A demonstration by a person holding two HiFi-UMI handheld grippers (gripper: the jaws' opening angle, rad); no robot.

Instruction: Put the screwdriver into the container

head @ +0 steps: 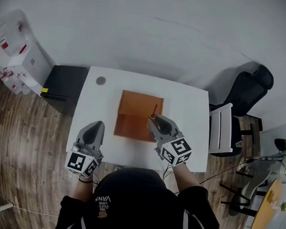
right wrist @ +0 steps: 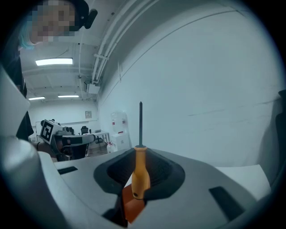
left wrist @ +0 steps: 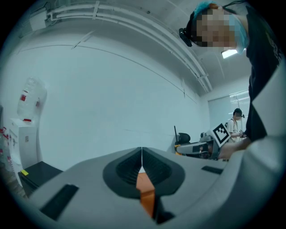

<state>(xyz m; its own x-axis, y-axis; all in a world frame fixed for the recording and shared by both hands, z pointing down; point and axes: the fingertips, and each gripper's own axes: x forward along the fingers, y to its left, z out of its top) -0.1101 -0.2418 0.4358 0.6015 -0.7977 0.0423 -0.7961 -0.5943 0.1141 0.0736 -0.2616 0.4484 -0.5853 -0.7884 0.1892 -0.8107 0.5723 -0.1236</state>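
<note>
White table (head: 191, 107) under the steep downward head view, with an open orange-brown container (head: 134, 104) at its middle.

Right gripper (head: 153, 121) at the container's near right corner, closed partway on the yellow-orange handle of the screwdriver (right wrist: 140, 172), pads pressing it from both sides. Dark shaft projecting ahead of the jaws toward the far side, tip over the container's inside, close to its right wall. Gripped at the handle, presumably, to let the thin shaft enter first and to keep the jaws clear of the walls. Pointed slightly downward, consistent with an approach into the opening.

Screwdriver thus not yet in the container: carried in the air above it, touching neither floor nor wall as far as visible.

Left gripper (head: 95, 125) over the table's near left part, jaws together with nothing between them, well apart from the container. Likely parked there to leave the right side unobstructed.

Next step, as a judgement: lower, then release. Main risk: shaft catching on the right wall.
</note>
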